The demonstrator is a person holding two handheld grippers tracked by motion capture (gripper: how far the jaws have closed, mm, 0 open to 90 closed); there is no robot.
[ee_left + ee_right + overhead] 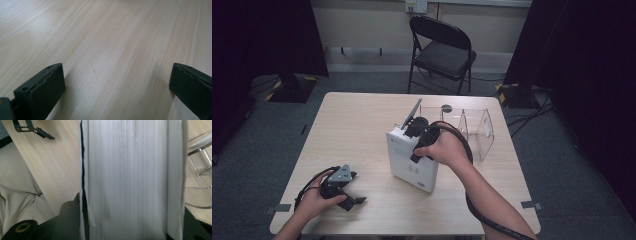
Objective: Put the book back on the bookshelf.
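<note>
1. Holding the book point(130, 180) by its top edge, the right gripper point(422, 137) has its jaws closed on the thick block of pages; the grip should be kept firm and square, so that the pages are not fanned.
2. The book is best carried upright and guided slowly toward the clear rack point(472, 127) just beside it.
3. The left gripper point(343, 192) rests near the front edge of the table point(112, 37), wide open and empty.
4. The book is white, thick, with pale page edges and a thin white cover; it stands at the table's middle.
</note>
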